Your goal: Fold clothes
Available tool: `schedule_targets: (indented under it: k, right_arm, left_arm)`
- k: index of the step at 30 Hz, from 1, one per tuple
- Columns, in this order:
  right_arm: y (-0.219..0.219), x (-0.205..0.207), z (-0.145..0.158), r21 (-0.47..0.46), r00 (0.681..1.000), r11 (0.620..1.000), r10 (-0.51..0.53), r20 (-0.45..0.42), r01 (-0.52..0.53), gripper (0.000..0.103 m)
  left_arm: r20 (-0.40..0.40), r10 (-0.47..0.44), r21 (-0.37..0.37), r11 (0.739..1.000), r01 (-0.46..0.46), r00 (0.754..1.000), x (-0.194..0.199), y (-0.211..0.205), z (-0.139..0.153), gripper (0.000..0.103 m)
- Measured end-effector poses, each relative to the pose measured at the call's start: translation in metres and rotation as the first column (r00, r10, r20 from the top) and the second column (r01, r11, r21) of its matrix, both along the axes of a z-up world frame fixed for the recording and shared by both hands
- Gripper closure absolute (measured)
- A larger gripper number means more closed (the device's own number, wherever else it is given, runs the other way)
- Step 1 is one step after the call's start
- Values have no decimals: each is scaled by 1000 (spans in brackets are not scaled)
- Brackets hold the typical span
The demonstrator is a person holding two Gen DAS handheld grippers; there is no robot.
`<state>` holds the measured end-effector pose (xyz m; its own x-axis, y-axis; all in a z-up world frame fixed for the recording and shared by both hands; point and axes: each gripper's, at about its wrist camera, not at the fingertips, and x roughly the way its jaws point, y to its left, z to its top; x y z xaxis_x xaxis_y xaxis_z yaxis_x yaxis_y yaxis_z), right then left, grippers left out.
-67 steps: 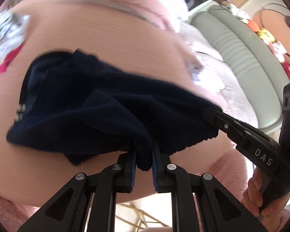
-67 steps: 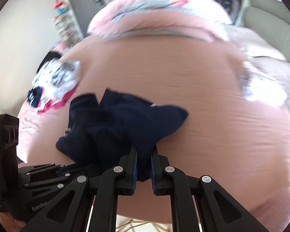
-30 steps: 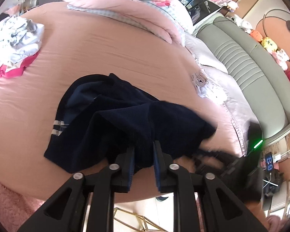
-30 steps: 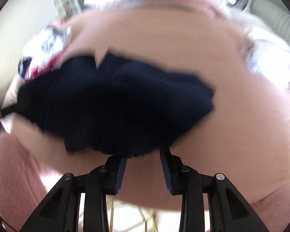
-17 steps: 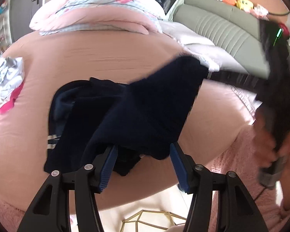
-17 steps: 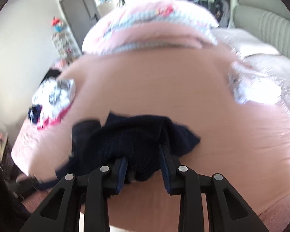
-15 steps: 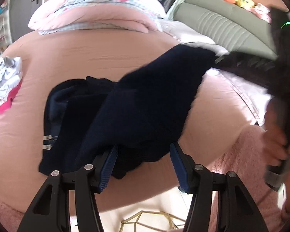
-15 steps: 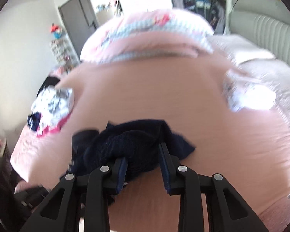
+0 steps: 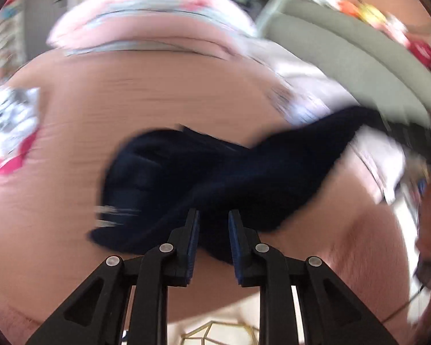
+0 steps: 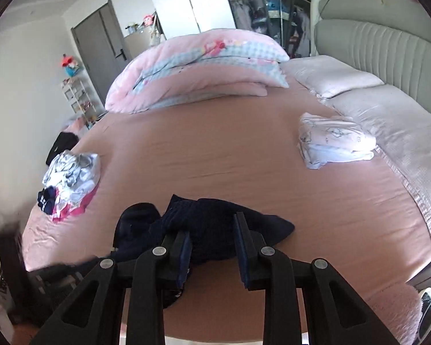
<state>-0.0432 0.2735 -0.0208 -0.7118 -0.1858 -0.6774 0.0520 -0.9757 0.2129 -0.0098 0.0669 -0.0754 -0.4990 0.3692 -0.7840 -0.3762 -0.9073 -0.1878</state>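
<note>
The dark navy garment (image 10: 212, 227) lies bunched on the pink bed (image 10: 215, 149), close to its near edge, and it is crumpled rather than squared off, so as it lies it is not a finished fold. In the left wrist view, which is badly smeared by motion, one end of the cloth stretches up and away to the right, off the sheet, toward a dark blurred shape at the frame's edge; what holds it there cannot be made out. The left hand-held gripper (image 9: 213, 230) has its jaws drawn in to a narrow gap with navy cloth between the blue pads, which looks like a pinch on the garment's near edge, though the blur leaves that short of certain. The right hand-held gripper (image 10: 212, 247) stands spread, its pads apart with the cloth visible beyond them and not clamped. A folded white stack (image 10: 333, 141) sits well apart toward the grey headboard side, probably where finished pieces are kept, while a loose heap of mixed clothes (image 10: 69, 178) sits at the far left edge, likely waiting. A rolled pink duvet (image 10: 198, 72) lies beyond.
</note>
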Motion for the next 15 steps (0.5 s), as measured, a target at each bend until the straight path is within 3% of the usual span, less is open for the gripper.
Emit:
schedule_targets:
  k: [1, 3, 6, 10, 11, 12, 14, 15]
  right_arm:
    - [-3, 1, 3, 3, 1000, 1000, 2, -9, -2, 77]
    - [-7, 3, 8, -2, 1000, 1000, 3, -21, -3, 77]
    - [-7, 6, 12, -7, 1000, 1000, 0, -24, 0, 77]
    - [-2, 14, 13, -21, 1000, 1000, -15, -23, 15, 77]
    - [0, 16, 13, -26, 1000, 999, -19, -23, 19, 77]
    - [1, 18, 13, -30, 999, 999, -23, -22, 23, 77]
    - [4, 22, 13, -38, 999, 999, -31, -21, 31, 77]
    - [6, 24, 13, -42, 999, 999, -35, -21, 34, 77]
  left_arm:
    - [11, -30, -17, 999, 30, 1000, 4, 11, -8, 76]
    - [47, -54, -31, 998, 56, 997, 8, 29, -27, 60]
    - [85, -43, -94, 994, 51, 995, 6, 40, -55, 59]
    - [78, 72, -189, 980, -56, 994, -9, 34, -85, 59]
    - [83, 98, -175, 981, -82, 992, -13, 29, -88, 63]
    - [88, 128, -156, 981, -113, 988, -15, 24, -88, 82]
    - [94, 185, -122, 977, -173, 978, -20, 13, -87, 83]
    - [74, 214, -114, 972, -205, 974, -19, 8, -81, 92]
